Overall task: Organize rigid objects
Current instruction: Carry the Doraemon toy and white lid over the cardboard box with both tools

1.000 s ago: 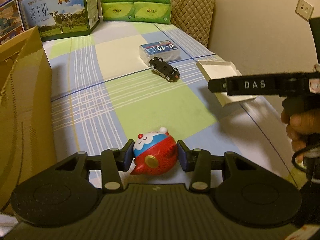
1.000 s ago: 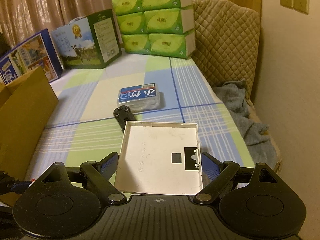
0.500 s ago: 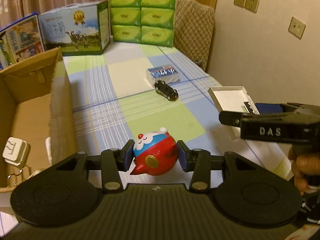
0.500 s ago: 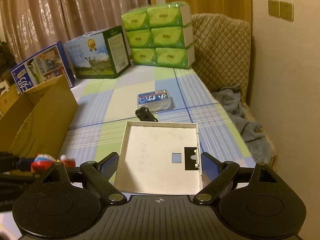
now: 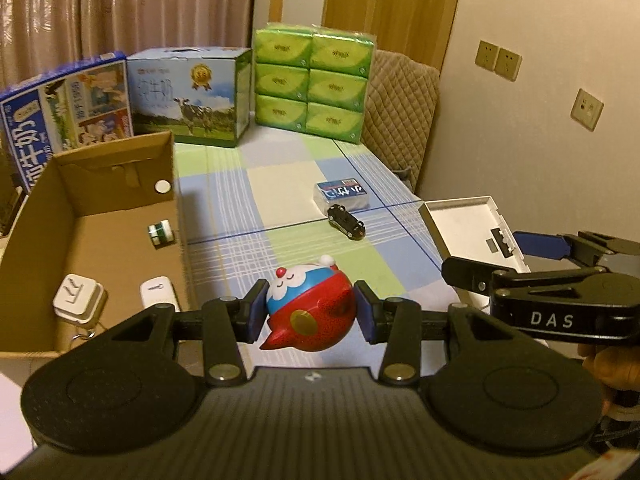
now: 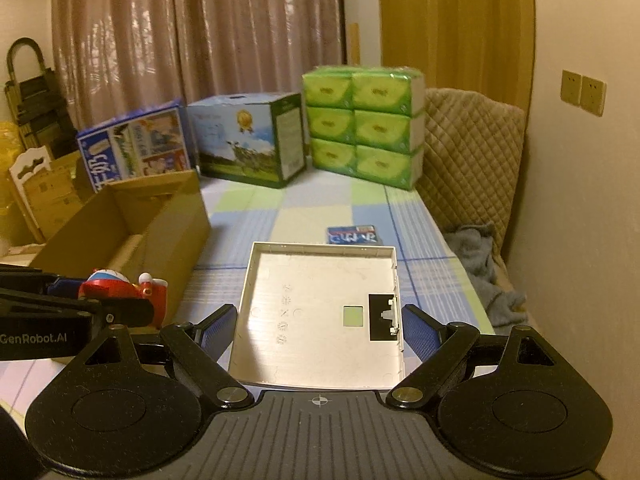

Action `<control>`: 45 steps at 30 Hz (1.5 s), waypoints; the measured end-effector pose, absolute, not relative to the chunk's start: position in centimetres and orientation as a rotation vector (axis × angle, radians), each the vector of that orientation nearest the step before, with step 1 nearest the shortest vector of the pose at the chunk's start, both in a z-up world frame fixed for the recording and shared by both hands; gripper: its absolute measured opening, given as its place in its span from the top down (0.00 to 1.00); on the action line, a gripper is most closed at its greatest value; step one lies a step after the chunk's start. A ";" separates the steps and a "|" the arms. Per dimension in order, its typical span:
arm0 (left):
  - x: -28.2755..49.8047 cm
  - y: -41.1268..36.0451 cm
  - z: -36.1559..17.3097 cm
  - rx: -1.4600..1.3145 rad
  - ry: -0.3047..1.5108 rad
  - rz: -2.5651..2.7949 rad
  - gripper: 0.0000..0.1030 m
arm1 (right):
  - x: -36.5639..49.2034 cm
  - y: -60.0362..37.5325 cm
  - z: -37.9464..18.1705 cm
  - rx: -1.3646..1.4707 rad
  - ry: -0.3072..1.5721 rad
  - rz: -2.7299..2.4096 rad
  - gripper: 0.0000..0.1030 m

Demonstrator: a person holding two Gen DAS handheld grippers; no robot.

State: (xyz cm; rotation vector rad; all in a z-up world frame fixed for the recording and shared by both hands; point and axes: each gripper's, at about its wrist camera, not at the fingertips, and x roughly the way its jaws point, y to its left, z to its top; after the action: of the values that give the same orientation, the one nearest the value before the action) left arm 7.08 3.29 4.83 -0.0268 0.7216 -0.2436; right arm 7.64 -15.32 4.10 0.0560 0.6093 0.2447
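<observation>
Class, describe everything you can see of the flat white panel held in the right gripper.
The white panel is a thin, square tray-like plate, apparently hard plastic, with a low raised rim. Its inner face points up, showing small embossed marks, a square hole and a clip notch by the right edge. It lies roughly level above the checked cloth, clamped at its left and right edges by the right gripper.

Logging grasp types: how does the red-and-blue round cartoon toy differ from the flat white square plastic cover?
The red-and-blue round cartoon toy is bulbous and colourful; the flat white square plastic cover is thin and plain. The left gripper pinches the toy narrowly; the right gripper spans the cover wide. Both are held above the table.
</observation>
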 end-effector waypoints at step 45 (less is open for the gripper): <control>8.6 23.2 5.4 -0.093 0.679 0.076 0.61 | 13.4 2.0 4.6 -0.061 0.621 0.567 0.18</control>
State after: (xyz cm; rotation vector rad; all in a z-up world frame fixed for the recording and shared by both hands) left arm 8.59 23.17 5.42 -0.0929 0.6788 0.0761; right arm 13.39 1.97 4.58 -0.0607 0.6207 0.5668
